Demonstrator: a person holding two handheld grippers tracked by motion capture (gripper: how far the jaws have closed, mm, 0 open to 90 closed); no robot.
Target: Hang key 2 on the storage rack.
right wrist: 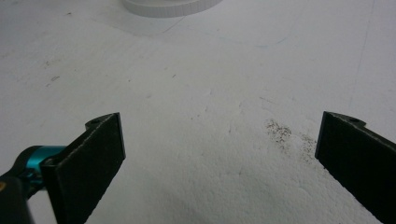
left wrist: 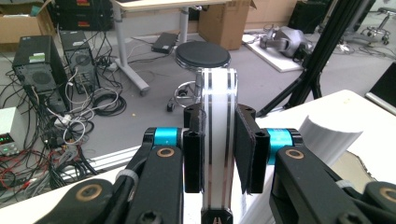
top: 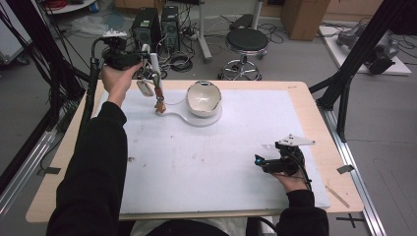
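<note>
So the left gripper [top: 145, 61] is up at the far-left corner of the table [top: 314, 123], raised off the surface, w/ its jaws clamped on a white handle w/ dark stripes [left wrist: 217, 140]. In the left gripper view that handle stands upright between the two black pads, pinched from both sides, and runs up past the tips. From the high view the rest of the tool hangs down from the grip: looks like a strainer or spoon-type thing [top: 144, 87] w/ an oval loop at the end, plus a small brownish bit [top: 159, 101] dangling below it just over the mat. Can't tell exactly what that bit is, too small. Right next to it, a little to the right, is a white bowl [top: 204, 97] tipped so its inside faces the camera, sitting on a white paddle-shaped base [top: 183, 116] on the white foam mat [top: 206, 162]. The right gripper [top: 259, 161] is well apart from all that, low over the mat near the front-right, jaws spread wide w/ nothing between them. In the right gripper view there's just bare mat under the pads, w/ a patch of dark specks [right wrist: 286, 134] near the right pad. Bg: black stool [top: 247, 40] and PC towers [top: 146, 27] on the floor beyond the table.
</note>
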